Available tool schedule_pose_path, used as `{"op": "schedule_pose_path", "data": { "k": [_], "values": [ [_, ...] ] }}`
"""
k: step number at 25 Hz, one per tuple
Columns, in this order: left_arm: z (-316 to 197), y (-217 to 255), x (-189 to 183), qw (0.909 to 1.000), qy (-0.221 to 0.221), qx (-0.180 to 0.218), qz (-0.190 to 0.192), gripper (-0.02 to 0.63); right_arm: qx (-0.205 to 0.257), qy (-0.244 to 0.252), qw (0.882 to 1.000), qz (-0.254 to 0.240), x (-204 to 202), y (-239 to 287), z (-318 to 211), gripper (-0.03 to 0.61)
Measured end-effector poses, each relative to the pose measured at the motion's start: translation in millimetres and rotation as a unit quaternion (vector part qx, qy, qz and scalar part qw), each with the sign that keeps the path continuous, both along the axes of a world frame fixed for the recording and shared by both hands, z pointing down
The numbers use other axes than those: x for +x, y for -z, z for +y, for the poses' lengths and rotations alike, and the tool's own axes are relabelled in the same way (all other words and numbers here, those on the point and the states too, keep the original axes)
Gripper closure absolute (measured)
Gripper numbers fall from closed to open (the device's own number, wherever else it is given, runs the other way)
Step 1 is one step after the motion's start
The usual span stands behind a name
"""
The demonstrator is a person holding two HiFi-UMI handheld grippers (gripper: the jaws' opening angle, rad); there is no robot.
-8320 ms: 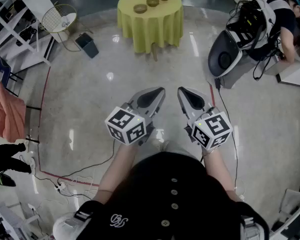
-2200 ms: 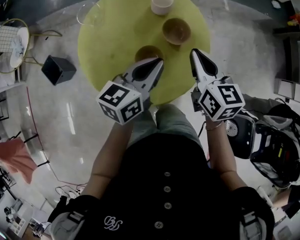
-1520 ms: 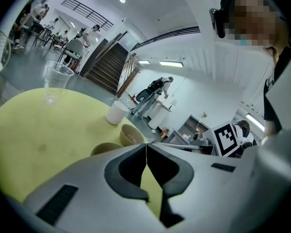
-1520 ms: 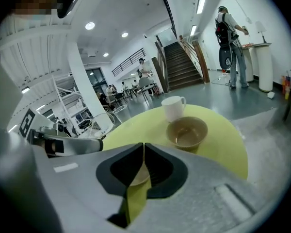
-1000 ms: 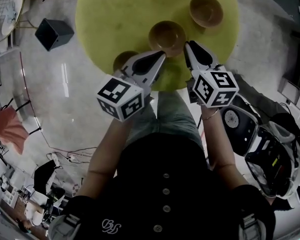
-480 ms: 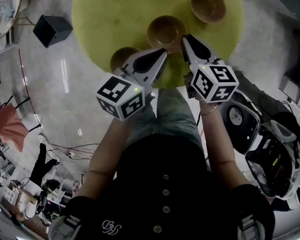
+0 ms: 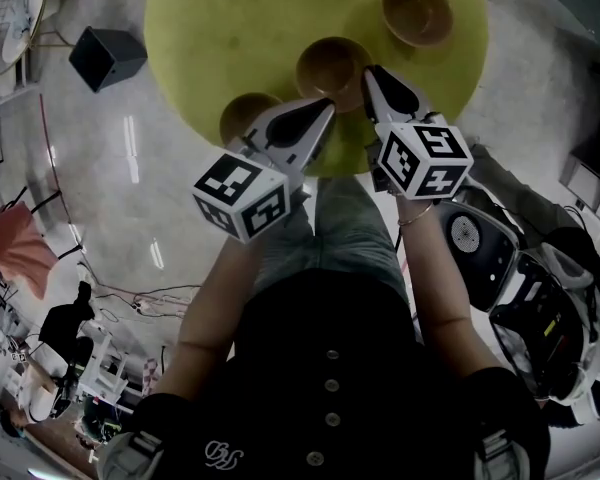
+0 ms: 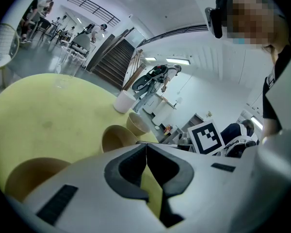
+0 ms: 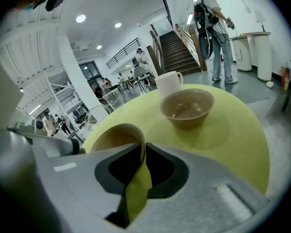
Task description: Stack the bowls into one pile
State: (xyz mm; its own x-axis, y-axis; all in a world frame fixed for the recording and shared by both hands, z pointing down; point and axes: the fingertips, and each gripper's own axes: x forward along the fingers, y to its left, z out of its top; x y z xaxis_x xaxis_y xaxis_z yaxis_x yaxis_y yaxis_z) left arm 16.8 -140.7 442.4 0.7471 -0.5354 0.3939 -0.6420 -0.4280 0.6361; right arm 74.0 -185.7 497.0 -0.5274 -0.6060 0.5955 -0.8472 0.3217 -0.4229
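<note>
On the round yellow table (image 7: 210, 38) sit 3 brown bowls, plain & smooth inside: near bowl (image 7: 242, 118), middle bowl (image 7: 330, 63), far bowl (image 7: 417, 10), each apart from the next. A white cup (image 9: 169, 85) stands just beyond the far one. Right gripper (image 9: 141, 147) has its jaws narrow, pinching the middle bowl's near rim; they've just been closing w/ the rim btwn them. Left gripper (image 8: 146, 145) has its jaws pressed together, nothing btwn, over the table's near part btwn near & middle bowls. Vs half a sec ago: bowls in the same spots, both grippers about where they were, only the right jaws narrower. All 3 bowls upright, mouths up; round, so no long axis. They form a diagonal row, near-left to far-right in the head view.
</note>
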Motion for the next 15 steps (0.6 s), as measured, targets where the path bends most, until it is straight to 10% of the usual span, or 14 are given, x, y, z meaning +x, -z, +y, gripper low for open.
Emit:
{"op": "schedule_pose_path", "data": {
  "k": [15],
  "values": [
    [-8.3, 12.2, -1.6, 0.9999, 0.008, 0.013, 0.003, 0.601, 0.015, 0.011, 1.000, -0.013, -1.3, 22.5, -9.7, 0.565]
  ]
}}
